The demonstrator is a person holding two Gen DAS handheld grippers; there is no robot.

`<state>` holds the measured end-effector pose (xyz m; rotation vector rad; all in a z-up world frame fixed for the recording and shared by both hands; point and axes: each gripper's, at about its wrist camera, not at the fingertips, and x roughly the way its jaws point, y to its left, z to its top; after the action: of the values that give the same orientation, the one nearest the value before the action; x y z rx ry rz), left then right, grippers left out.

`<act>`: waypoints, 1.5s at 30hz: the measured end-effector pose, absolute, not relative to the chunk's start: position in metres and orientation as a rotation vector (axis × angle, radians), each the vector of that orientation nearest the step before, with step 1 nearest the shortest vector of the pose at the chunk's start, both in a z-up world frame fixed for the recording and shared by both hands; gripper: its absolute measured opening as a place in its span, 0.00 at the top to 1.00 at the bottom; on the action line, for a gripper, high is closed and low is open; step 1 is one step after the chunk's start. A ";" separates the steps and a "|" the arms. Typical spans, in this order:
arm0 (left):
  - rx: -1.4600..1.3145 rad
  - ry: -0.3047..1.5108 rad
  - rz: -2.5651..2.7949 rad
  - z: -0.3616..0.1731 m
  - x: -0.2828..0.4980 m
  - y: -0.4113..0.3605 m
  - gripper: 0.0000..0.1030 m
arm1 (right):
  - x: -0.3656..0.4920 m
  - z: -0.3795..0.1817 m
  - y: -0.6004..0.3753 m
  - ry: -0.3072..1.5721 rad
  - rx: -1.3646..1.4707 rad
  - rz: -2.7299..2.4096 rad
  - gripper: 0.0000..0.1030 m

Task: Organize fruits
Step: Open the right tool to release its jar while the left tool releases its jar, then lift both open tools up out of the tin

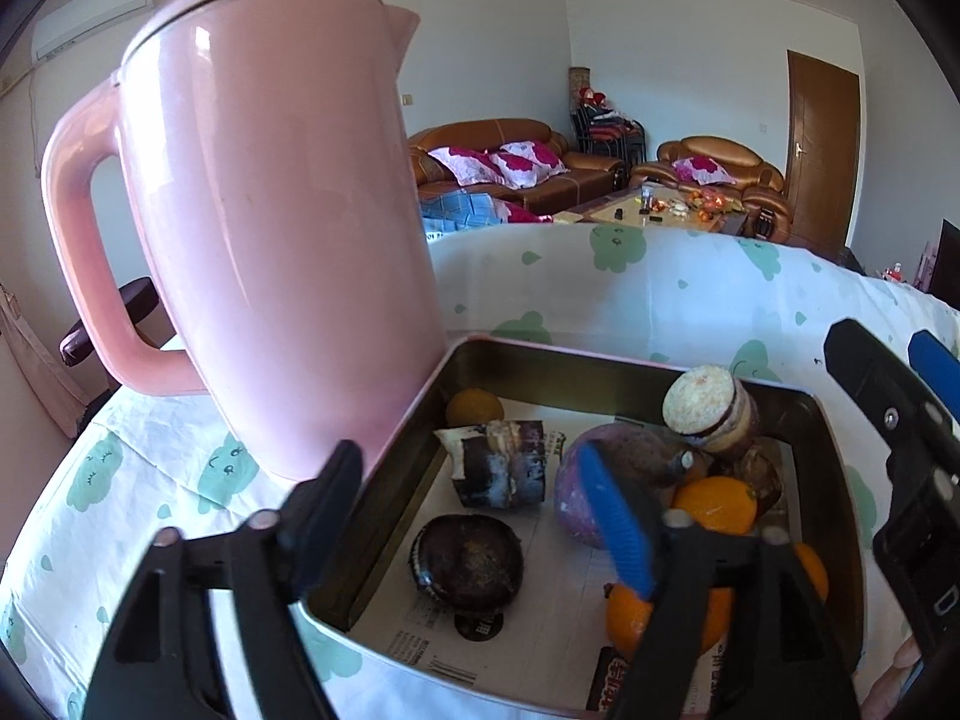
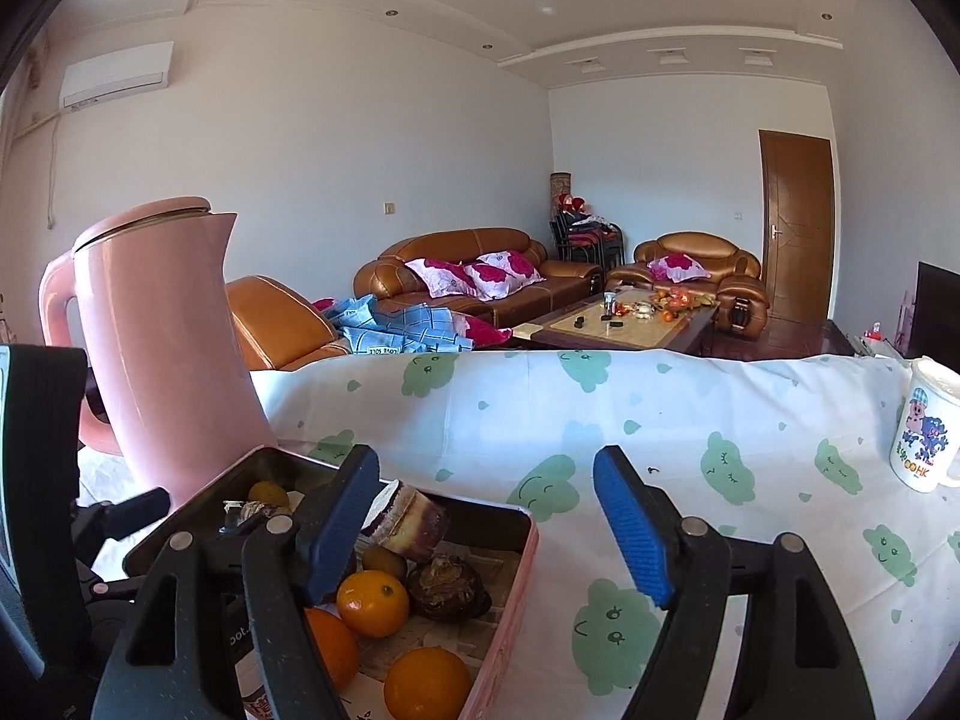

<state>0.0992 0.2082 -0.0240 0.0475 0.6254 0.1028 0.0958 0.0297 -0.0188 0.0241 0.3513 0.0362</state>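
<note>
We find both the left gripper [image 1: 474, 516] and right gripper [image 2: 486, 525] released, empty; the kettle [image 1: 270, 228] just left risks toppling.

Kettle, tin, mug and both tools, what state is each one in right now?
Pink kettle: upright, lid shut, beside the tin.
Tin: open, holding fruit.
Mug: upright on the cloth.
Left tool: open, empty, over the tin.
Right tool: open, empty.

Bright daylight, sharp focus, fisheye-bent edges, dark corner vignetting
</note>
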 end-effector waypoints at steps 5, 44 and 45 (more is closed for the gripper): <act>0.083 0.542 0.114 -0.017 0.083 0.202 0.00 | 0.083 -0.016 0.029 0.307 0.014 0.031 0.21; 0.014 0.343 0.152 0.000 -0.012 0.204 0.00 | -0.020 -0.001 0.024 0.092 -0.014 0.023 0.20; 0.015 0.343 0.153 0.000 -0.012 0.204 0.00 | -0.020 -0.001 0.024 0.094 -0.015 0.022 0.19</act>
<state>-0.0124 0.2041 0.0001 0.0150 0.3427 0.1527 -0.0196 0.0240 -0.0005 -0.0149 0.0945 0.0219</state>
